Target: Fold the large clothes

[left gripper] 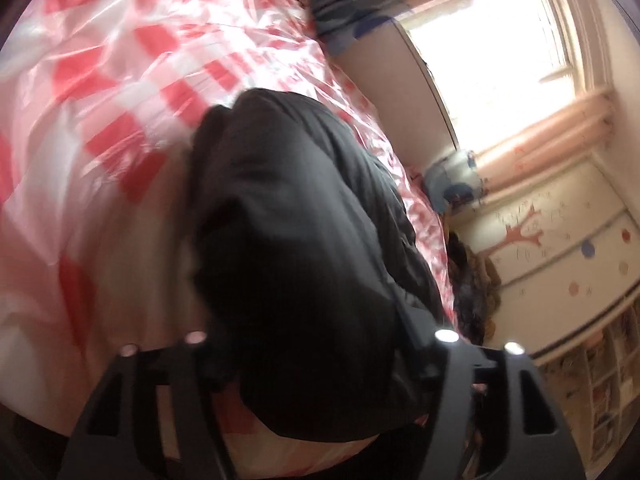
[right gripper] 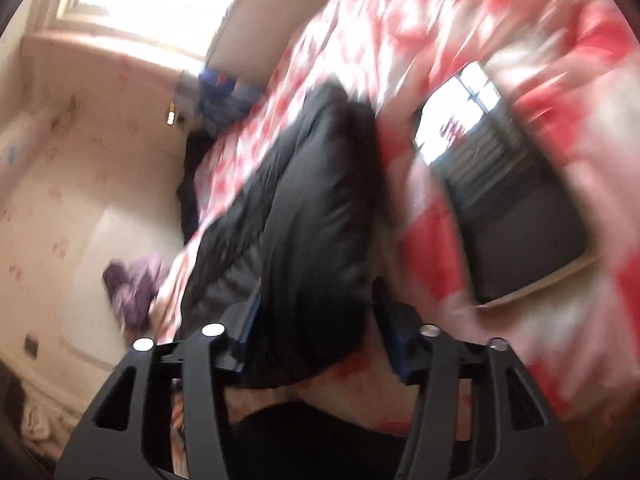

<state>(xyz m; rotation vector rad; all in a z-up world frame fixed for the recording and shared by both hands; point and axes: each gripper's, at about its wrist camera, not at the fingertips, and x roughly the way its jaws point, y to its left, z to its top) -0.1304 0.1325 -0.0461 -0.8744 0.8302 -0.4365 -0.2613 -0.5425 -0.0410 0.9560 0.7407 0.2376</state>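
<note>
A large black padded garment (left gripper: 296, 248) lies on a bed covered by a red-and-white checked plastic sheet (left gripper: 120, 92). My left gripper (left gripper: 316, 364) is closed around the garment's near edge, and the cloth bulges between its fingers. In the right wrist view the same black garment (right gripper: 312, 216) runs away from me in a folded ridge. My right gripper (right gripper: 320, 344) grips its near end between blue-padded fingers (right gripper: 250, 320). Both views are motion-blurred.
A bright window (left gripper: 492, 48) and wall lie beyond the bed. A blue patterned pillow (left gripper: 348, 12) sits at the bed's head. A purple garment (right gripper: 136, 284) lies off the bed's edge. A dark tablet-like panel (right gripper: 516, 208) rests on the sheet. Shelves (left gripper: 600, 380) stand by the wall.
</note>
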